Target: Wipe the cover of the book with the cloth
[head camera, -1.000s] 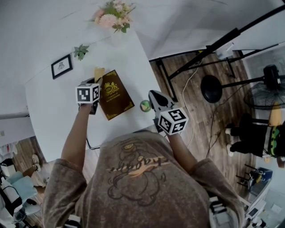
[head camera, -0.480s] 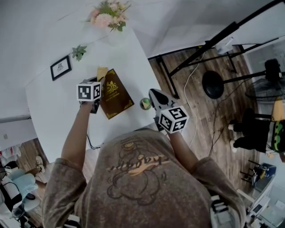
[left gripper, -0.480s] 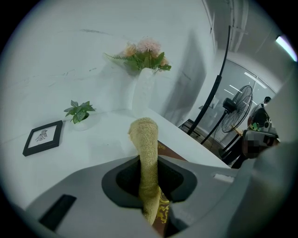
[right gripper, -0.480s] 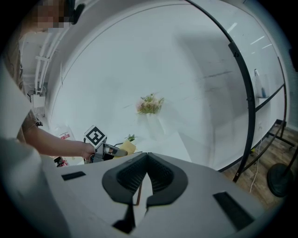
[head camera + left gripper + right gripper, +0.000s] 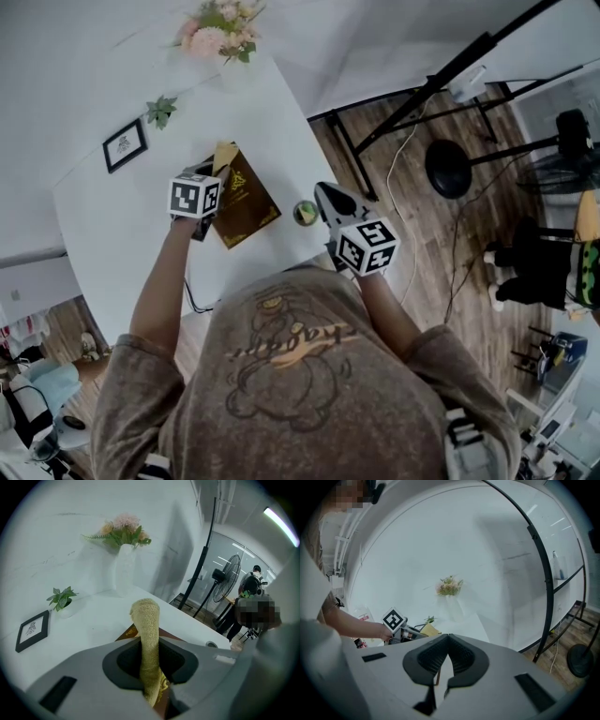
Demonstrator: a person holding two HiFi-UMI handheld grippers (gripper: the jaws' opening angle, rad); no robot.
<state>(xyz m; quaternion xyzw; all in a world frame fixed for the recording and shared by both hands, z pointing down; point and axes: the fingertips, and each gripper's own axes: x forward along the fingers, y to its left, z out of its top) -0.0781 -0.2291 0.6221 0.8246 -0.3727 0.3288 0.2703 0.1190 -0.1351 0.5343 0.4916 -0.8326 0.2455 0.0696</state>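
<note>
Left gripper point(image 5: 150, 665) has shifted right since the earlier frame, so its cloth point(image 5: 146, 620) now hangs over the book's point(image 5: 246, 199) far left corner instead of beside it. The jaws are clamped on the cloth: yellow-tan, nubby terry weave, folded into a narrow strip with a rounded far tip. The book lies flat on the white table point(image 5: 122, 225), near its right edge, between the grippers. Its cover is hard and dark brown, with a gold ornate border and gold lettering too small to read. Right gripper point(image 5: 448, 639) is at the table's near right edge, ribbed jaws together, nothing held. Small round green item point(image 5: 306, 213) just left of it. At the far side are flowers point(image 5: 214, 28), a small plant point(image 5: 160, 111) and a black-framed picture point(image 5: 126, 143), print unreadable.
</note>
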